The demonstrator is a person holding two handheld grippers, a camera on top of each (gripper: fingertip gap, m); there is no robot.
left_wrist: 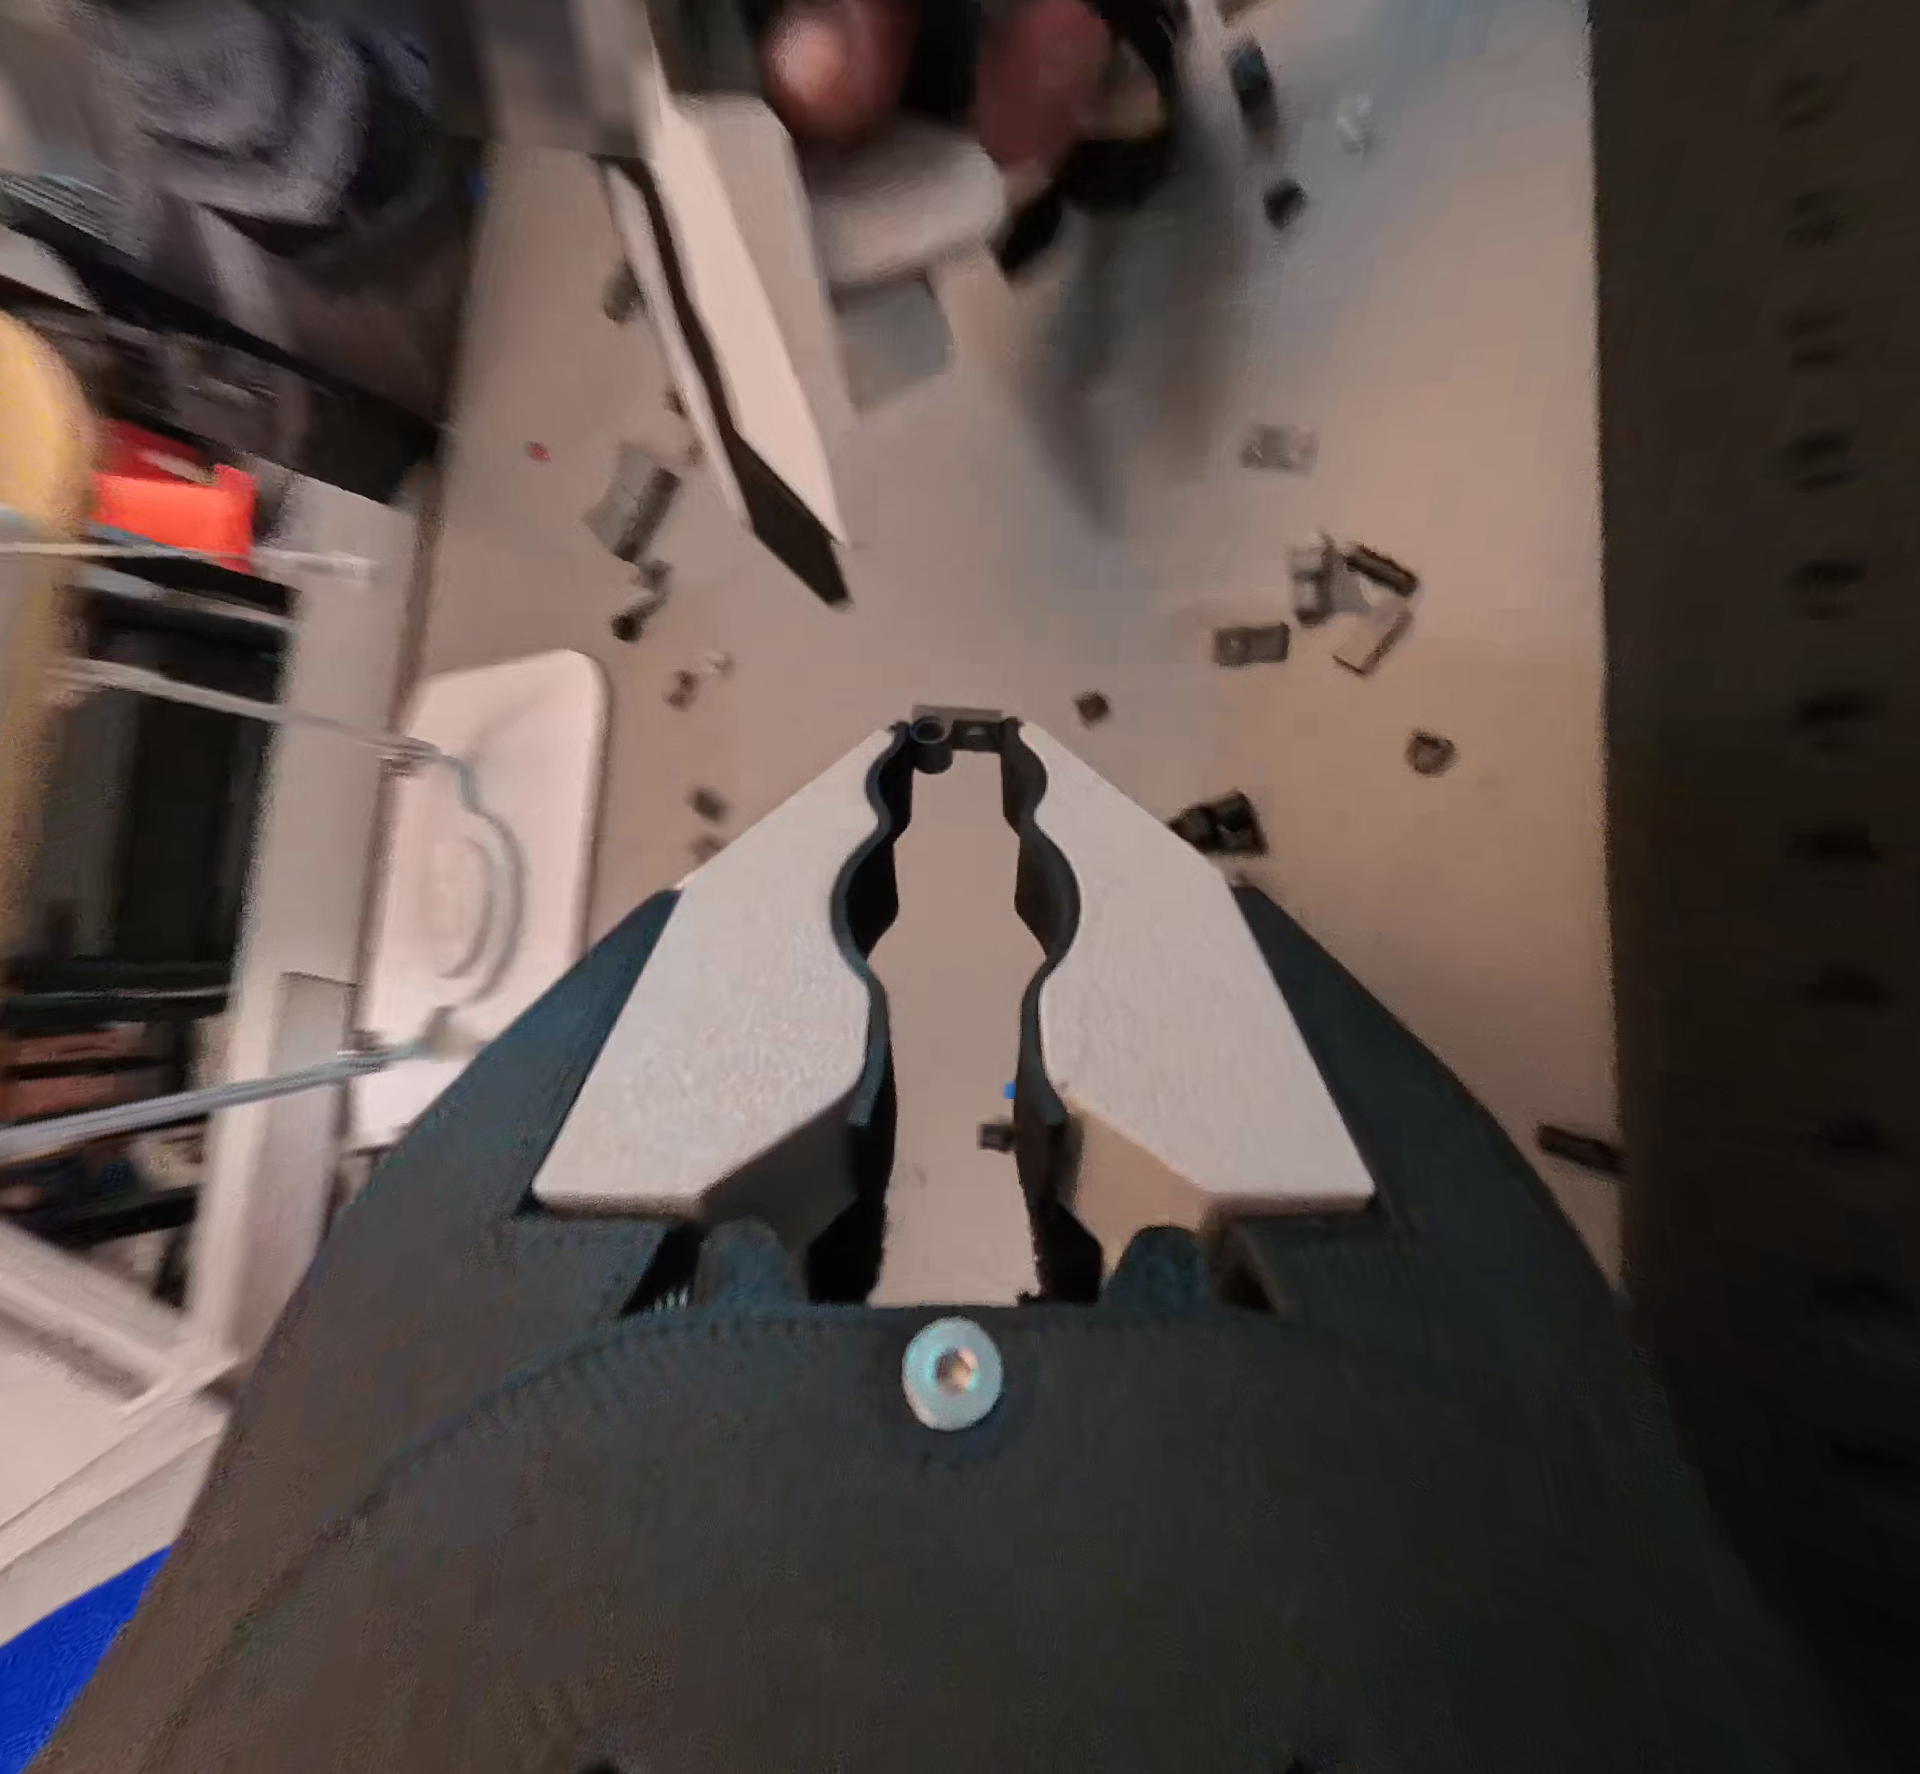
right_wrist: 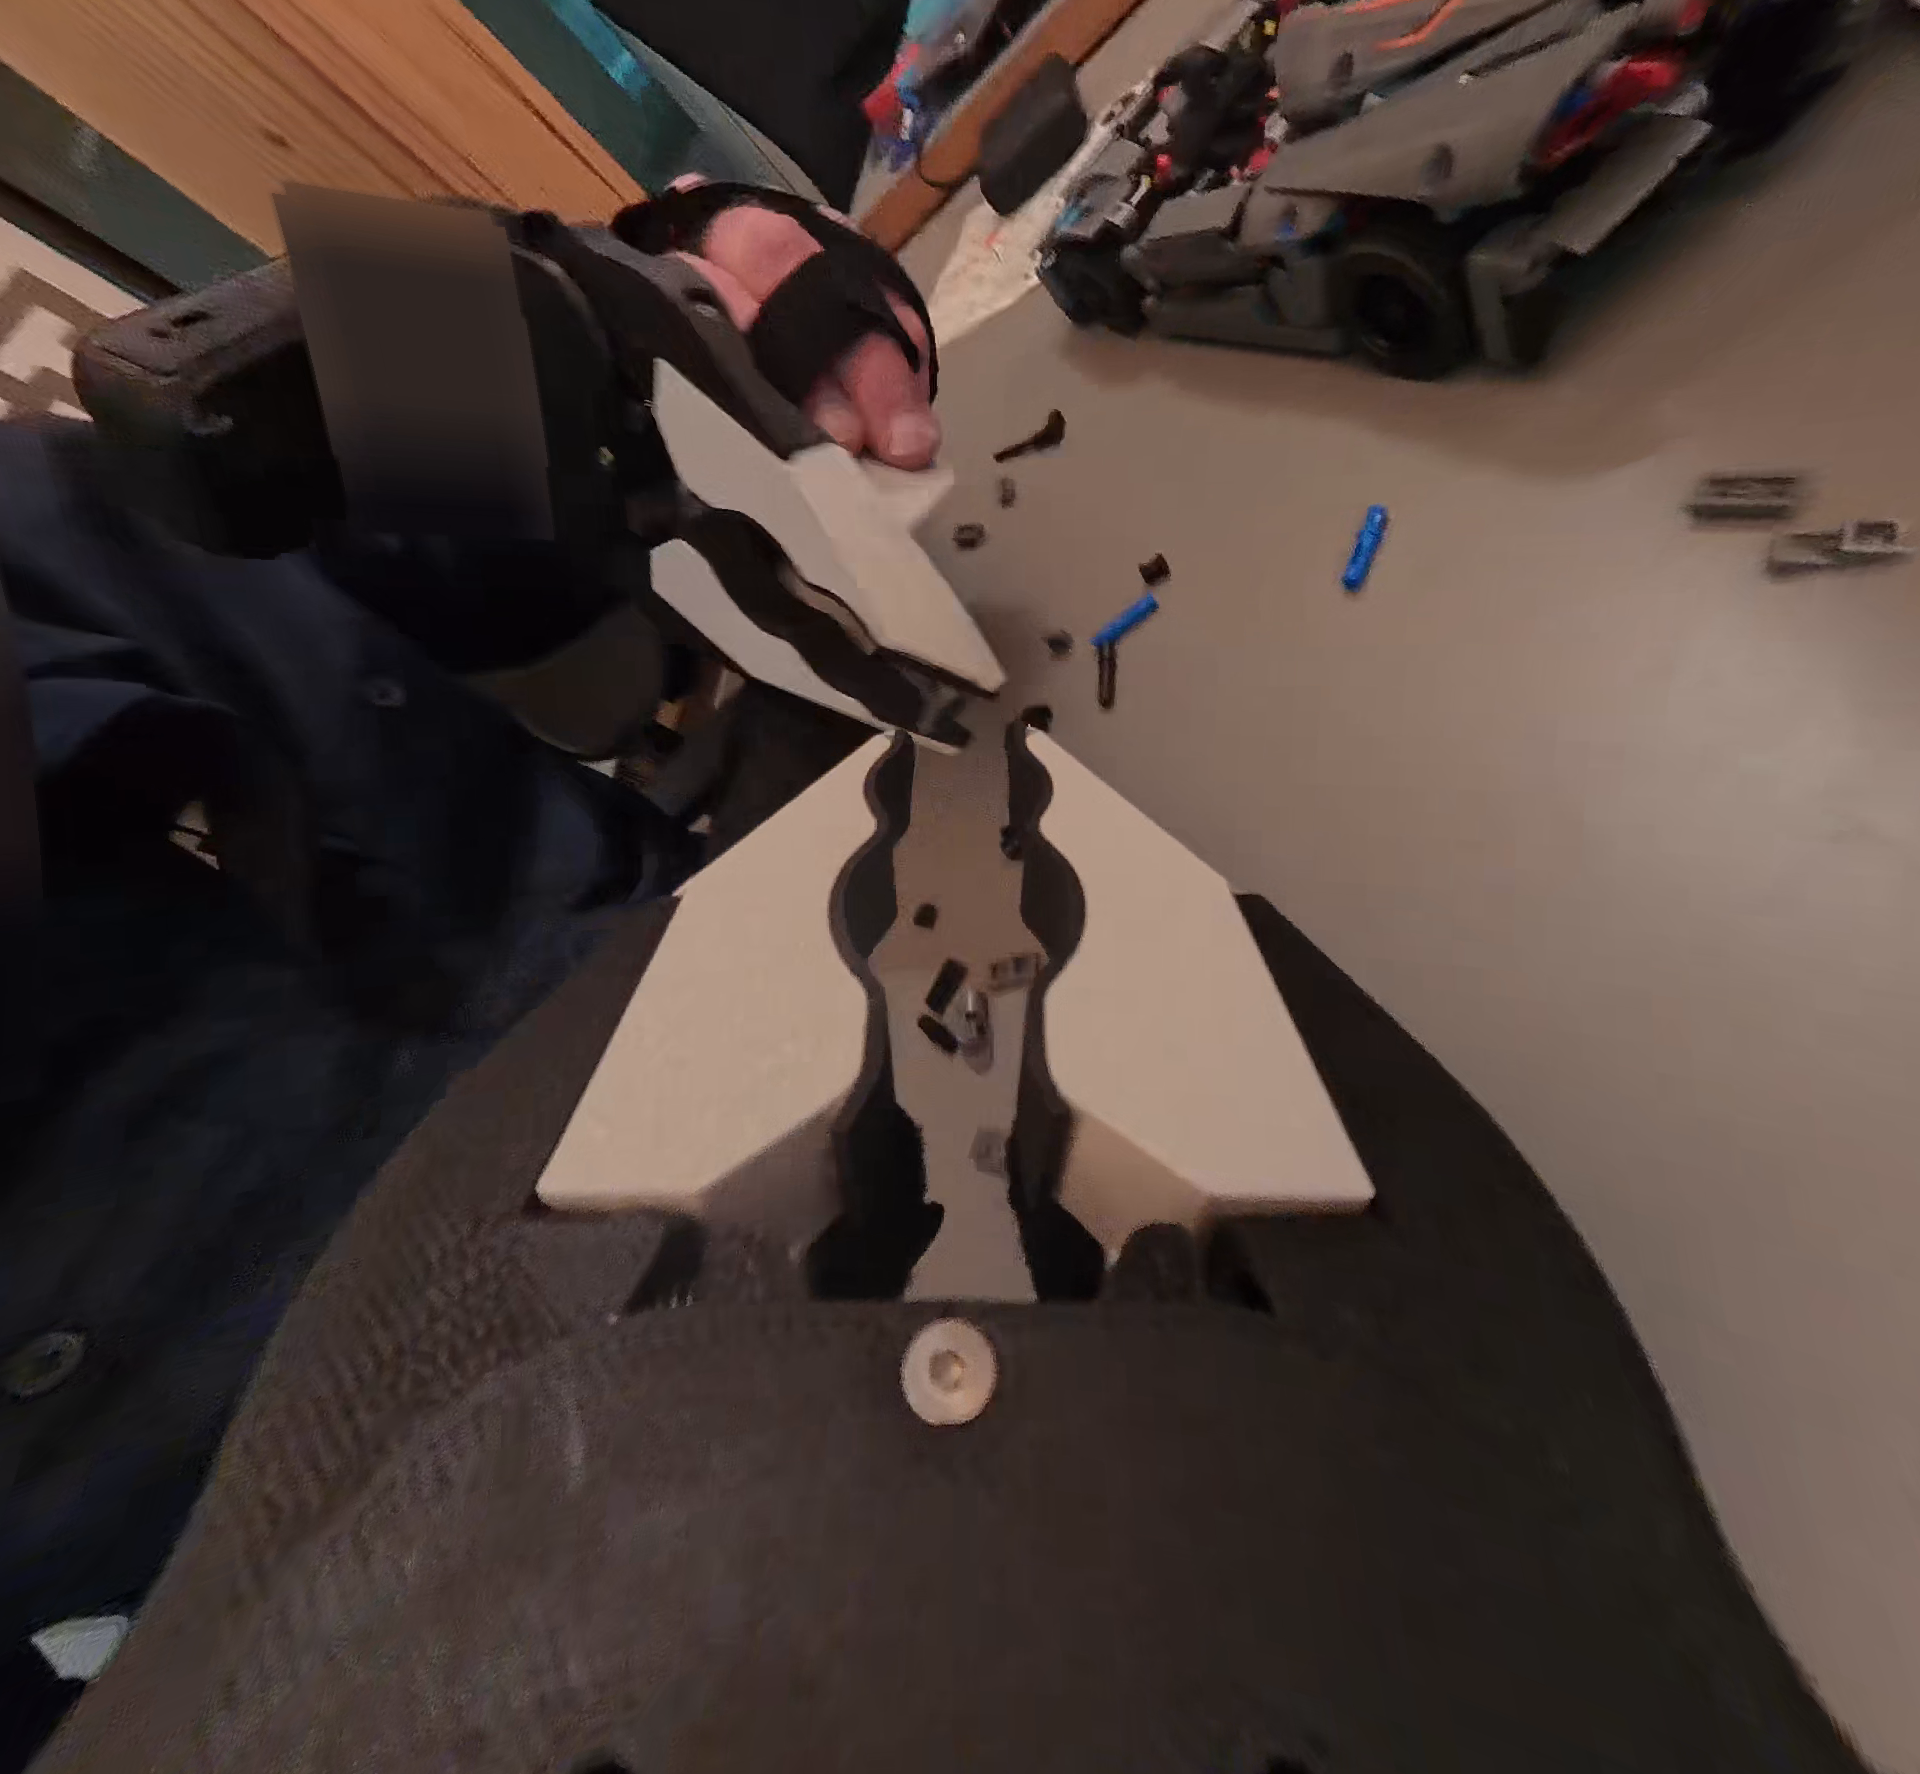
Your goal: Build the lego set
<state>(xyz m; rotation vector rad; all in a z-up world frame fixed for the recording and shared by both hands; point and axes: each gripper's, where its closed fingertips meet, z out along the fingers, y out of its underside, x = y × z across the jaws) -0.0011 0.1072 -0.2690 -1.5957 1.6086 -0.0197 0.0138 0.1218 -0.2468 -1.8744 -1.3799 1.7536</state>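
Between the white fingertips of the left hand-held gripper [left_wrist: 958, 732], at the centre of its wrist view, a small dark grey lego piece [left_wrist: 951, 725] is pinched above the pale surface [left_wrist: 1403, 945]. Loose dark pieces [left_wrist: 1351, 586] lie scattered to the upper right. Across the right wrist view, the right hand-held gripper [right_wrist: 956, 742] has its fingers slightly apart with nothing between them, its tips just beside the left one's. Two blue pins [right_wrist: 1363, 548] lie right of centre, and the grey lego car [right_wrist: 1392, 197] stands at upper right.
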